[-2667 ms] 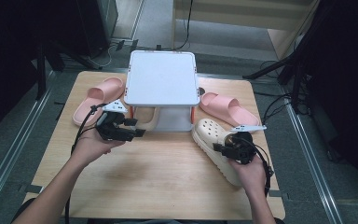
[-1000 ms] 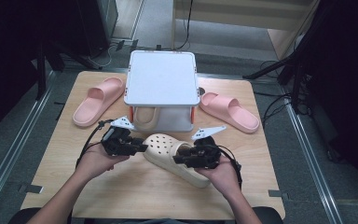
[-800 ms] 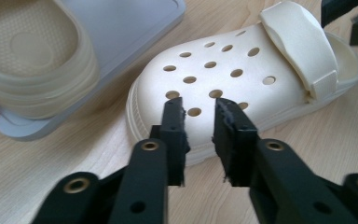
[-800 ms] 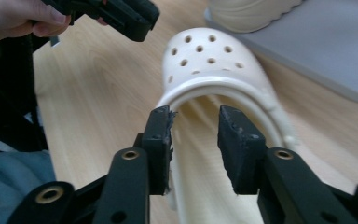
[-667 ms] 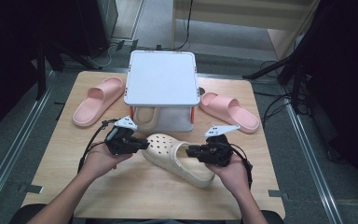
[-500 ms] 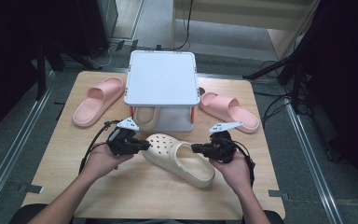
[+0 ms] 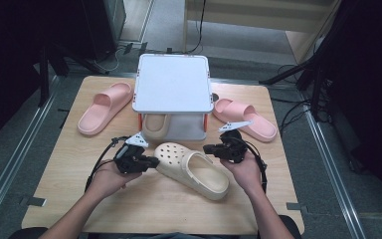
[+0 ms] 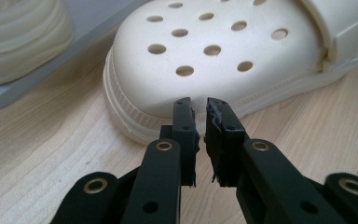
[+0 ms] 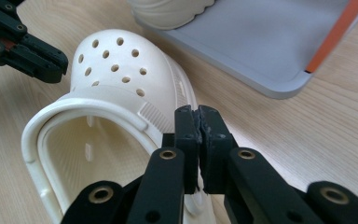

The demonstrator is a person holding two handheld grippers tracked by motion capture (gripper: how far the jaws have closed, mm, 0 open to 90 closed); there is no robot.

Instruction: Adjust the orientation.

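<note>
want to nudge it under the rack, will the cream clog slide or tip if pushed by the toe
The cream clog looks like light foam, so it probably slides easily on the smooth wooden table. Its wide flat sole makes tipping unlikely. The rounded toe may let it swivel off a narrow shut tool.

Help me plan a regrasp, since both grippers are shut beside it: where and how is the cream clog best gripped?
Probably the thin heel-opening rim of the cream clog, coming from above on the side by the right gripper: one jaw inside, one outside. The rounded, holed toe by the left gripper looks too wide and smooth to pinch.
</note>
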